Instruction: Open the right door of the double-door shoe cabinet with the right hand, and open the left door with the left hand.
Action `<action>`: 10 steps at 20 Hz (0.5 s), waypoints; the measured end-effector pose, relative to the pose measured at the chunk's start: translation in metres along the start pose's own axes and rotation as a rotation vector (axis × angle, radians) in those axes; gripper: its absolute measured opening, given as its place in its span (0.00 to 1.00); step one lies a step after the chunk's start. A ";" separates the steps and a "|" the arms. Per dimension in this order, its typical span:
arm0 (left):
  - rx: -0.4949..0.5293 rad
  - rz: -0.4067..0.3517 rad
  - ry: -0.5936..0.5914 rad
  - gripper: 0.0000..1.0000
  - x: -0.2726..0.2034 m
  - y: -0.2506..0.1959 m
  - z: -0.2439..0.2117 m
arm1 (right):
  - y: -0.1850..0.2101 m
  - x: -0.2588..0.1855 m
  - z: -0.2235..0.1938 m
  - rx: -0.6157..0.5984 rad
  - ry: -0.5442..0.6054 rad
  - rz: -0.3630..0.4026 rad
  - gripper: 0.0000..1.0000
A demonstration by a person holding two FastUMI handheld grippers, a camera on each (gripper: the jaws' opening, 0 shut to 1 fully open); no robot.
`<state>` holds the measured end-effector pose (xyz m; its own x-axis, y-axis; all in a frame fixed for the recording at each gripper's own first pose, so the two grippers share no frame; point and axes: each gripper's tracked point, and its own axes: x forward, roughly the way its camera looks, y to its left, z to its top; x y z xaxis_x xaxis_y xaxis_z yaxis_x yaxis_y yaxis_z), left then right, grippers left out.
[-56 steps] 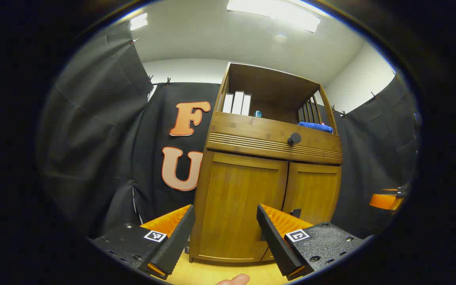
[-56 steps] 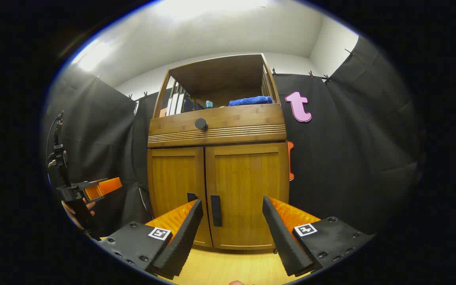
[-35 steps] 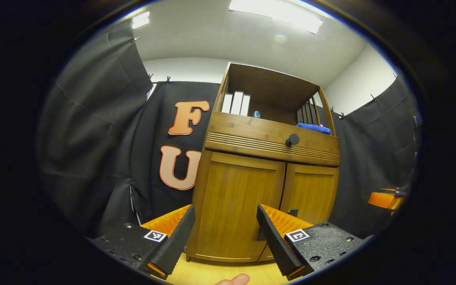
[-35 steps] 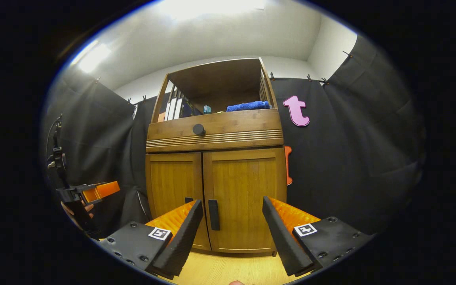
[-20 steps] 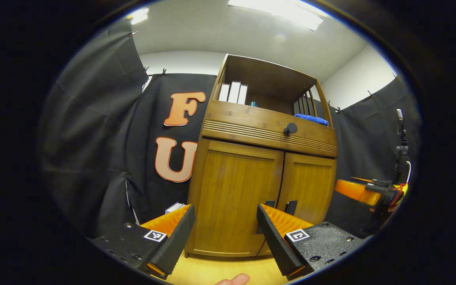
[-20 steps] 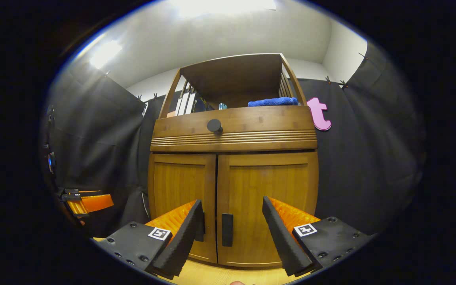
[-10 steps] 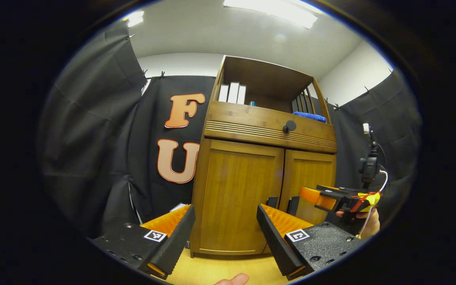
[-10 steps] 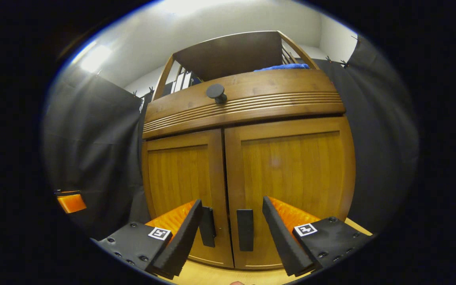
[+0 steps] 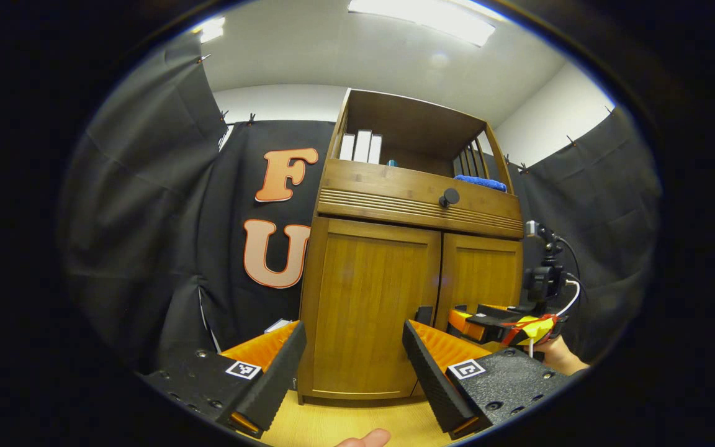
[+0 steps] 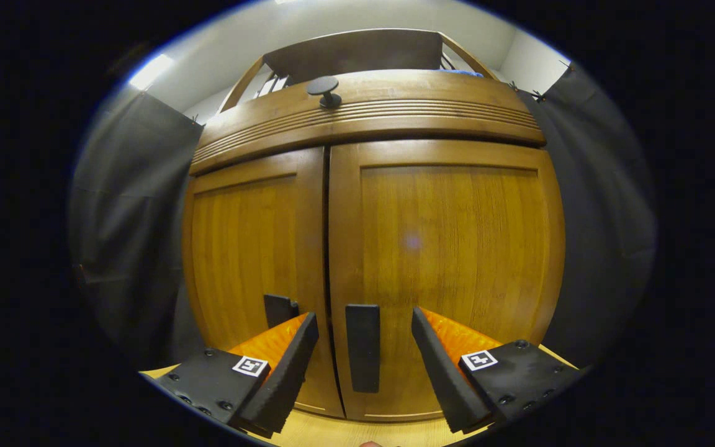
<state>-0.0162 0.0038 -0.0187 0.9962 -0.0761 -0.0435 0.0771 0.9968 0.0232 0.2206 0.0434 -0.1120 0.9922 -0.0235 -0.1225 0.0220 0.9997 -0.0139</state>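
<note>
The right tool [image 10: 364,366] gapes around the dark handle [image 10: 362,347] of the closed wooden shoe cabinet [image 10: 457,248]; the left tool [image 9: 351,379] waits open.

Right gripper view: the left door's handle [image 10: 280,310] is partly covered by the right gripper's near finger [image 10: 283,366]. The shoe cabinet [image 10: 370,205] hides its own open shelf; contents are unreadable.

Left gripper view: the right door's handle is hidden behind the right gripper [image 9: 466,318]. The left door's handle [image 9: 423,313] is half covered. The holding hand [image 9: 559,357] is cut off.
</note>
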 end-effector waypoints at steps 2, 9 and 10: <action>0.010 0.008 -0.002 0.94 -0.001 0.002 0.001 | -0.008 0.010 -0.011 0.007 0.030 -0.030 0.98; 0.019 0.029 0.004 0.94 0.000 0.006 0.000 | -0.016 0.019 -0.027 0.034 0.080 -0.065 0.98; 0.021 0.030 0.002 0.94 0.000 0.006 0.000 | -0.017 0.021 -0.025 0.010 0.071 -0.076 0.94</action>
<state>-0.0155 0.0100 -0.0187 0.9979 -0.0465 -0.0450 0.0485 0.9978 0.0457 0.2377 0.0253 -0.1391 0.9764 -0.0997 -0.1914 0.0983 0.9950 -0.0163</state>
